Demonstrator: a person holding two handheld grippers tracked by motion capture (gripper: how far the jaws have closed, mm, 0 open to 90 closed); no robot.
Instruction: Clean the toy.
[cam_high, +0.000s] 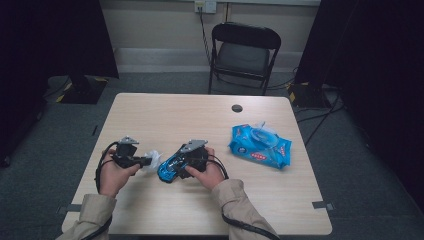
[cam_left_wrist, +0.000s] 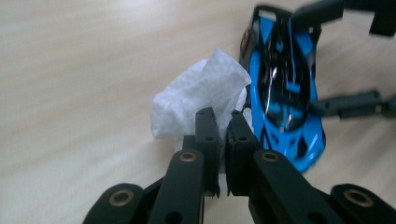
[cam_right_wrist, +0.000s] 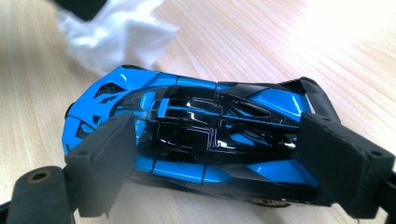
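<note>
A blue and black toy car (cam_right_wrist: 196, 126) lies lengthwise between the jaws of my right gripper (cam_right_wrist: 217, 140), whose pads press on its nose and tail. In the high view the right gripper (cam_high: 175, 165) holds the car (cam_high: 164, 172) just above the table, near the front middle. My left gripper (cam_left_wrist: 222, 114) is shut on a crumpled white wipe (cam_left_wrist: 201, 93), which touches the car's (cam_left_wrist: 285, 93) side. The left gripper (cam_high: 145, 161) sits left of the car, with the wipe (cam_high: 152, 161) between them.
A blue pack of wet wipes (cam_high: 260, 146) lies on the right half of the wooden table (cam_high: 200, 120), its flap open. A dark round cable hole (cam_high: 237, 108) sits near the far edge. A black folding chair (cam_high: 243, 52) stands beyond the table.
</note>
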